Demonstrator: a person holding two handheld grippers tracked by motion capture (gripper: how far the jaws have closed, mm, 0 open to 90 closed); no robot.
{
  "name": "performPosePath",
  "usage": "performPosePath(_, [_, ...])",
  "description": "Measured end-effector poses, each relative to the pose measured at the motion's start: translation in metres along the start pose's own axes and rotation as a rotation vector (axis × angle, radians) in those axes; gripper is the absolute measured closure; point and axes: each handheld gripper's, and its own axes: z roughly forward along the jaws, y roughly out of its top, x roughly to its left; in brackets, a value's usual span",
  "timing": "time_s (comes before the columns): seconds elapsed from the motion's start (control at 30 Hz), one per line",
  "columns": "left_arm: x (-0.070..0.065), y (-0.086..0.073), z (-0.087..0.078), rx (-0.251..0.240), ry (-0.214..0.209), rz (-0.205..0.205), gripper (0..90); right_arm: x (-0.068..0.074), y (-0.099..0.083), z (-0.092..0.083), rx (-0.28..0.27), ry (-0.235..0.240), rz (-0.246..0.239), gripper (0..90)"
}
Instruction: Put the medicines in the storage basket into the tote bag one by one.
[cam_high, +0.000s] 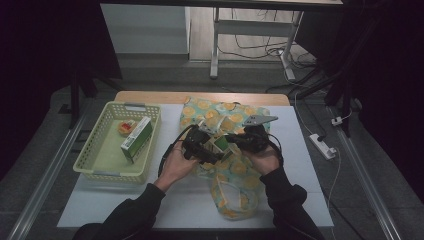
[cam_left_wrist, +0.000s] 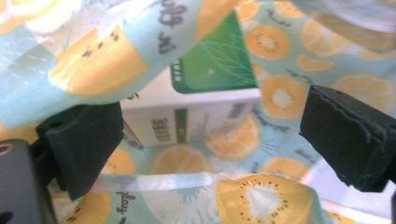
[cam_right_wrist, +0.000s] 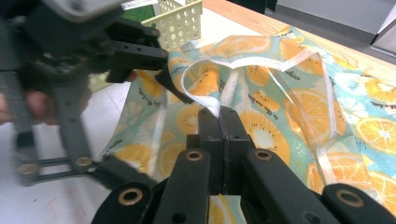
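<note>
Our right gripper (cam_right_wrist: 219, 114) pinches the fruit-print bag (cam_right_wrist: 280, 107) rim; our left gripper (cam_left_wrist: 210, 135) gapes wide around the green-white box (cam_left_wrist: 205, 93), not gripping.

sleeves (cam_high: 145, 200): black, long | left gripper (cam_high: 200, 145): black body, black cable looping off | right gripper (cam_right_wrist: 219, 122): black jaws, brass-ringed pivot holes, grey three-cornered plate (cam_high: 260, 119)

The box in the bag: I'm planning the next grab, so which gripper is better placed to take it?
Probably the left gripper: its fingers stand open around the green-and-white box. The right gripper is shut on the bag edge.
</note>
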Motion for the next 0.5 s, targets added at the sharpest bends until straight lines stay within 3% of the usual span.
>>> performPosePath(0.37, [-0.001,-0.017,-0.028,-0.071,-0.082,-0.018,0.0,0.001,0.000,0.000,0.002,0.004,-0.004,89.6])
performPosePath(0.5, [0.000,-0.027,-0.038,-0.094,-0.092,-0.022,0.0,0.002,0.000,0.001,0.003,0.004,-0.005,89.6])
